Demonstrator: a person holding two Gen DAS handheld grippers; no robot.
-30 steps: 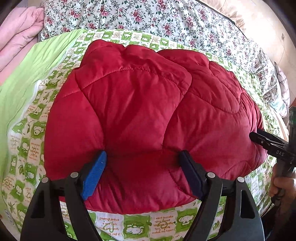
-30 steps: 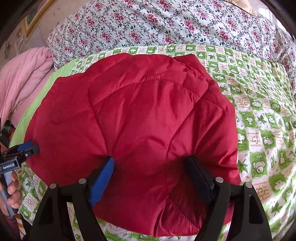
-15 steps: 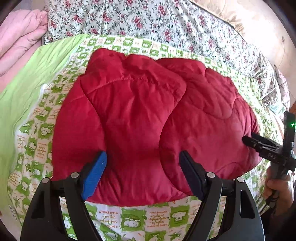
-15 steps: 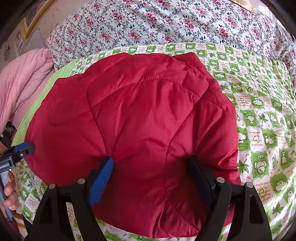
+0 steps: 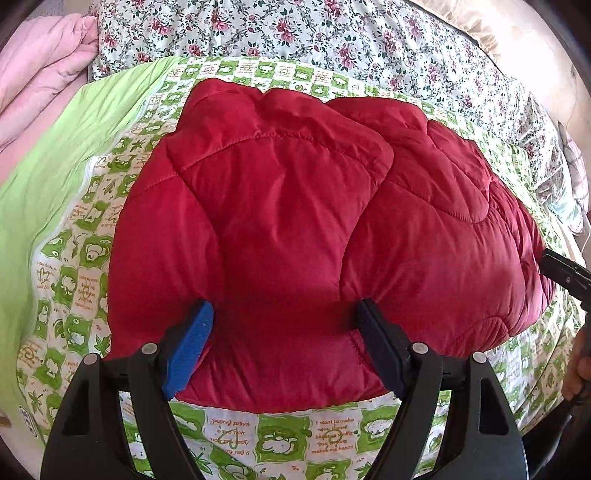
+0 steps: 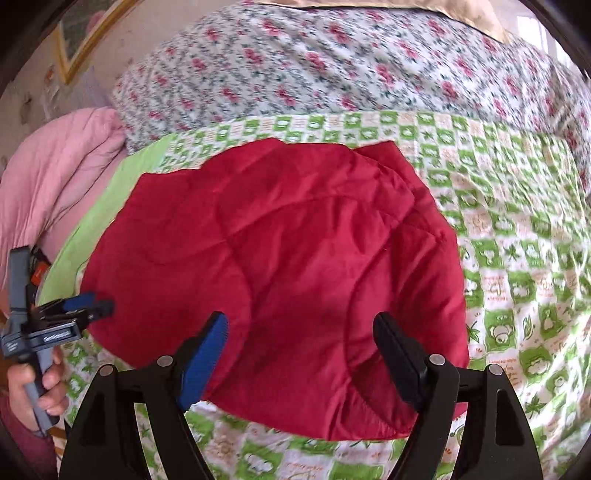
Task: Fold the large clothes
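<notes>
A red quilted padded jacket lies folded in a thick bundle on the green-and-white patterned bed cover. It also shows in the right wrist view. My left gripper is open, its fingers pressed into the bundle's near edge, holding nothing. My right gripper is open and hovers just above the jacket's near edge, apart from it. The left gripper shows in the right wrist view at the jacket's left edge. The right gripper's tip shows at the jacket's right edge.
A floral quilt lies across the back of the bed. A pink blanket is bunched at the back left. A plain light-green sheet runs along the left side. A framed picture hangs on the wall.
My right gripper has drawn back and lifted off the jacket, so the bundle looks smaller and farther. My left gripper has come back in against the jacket's near edge.
</notes>
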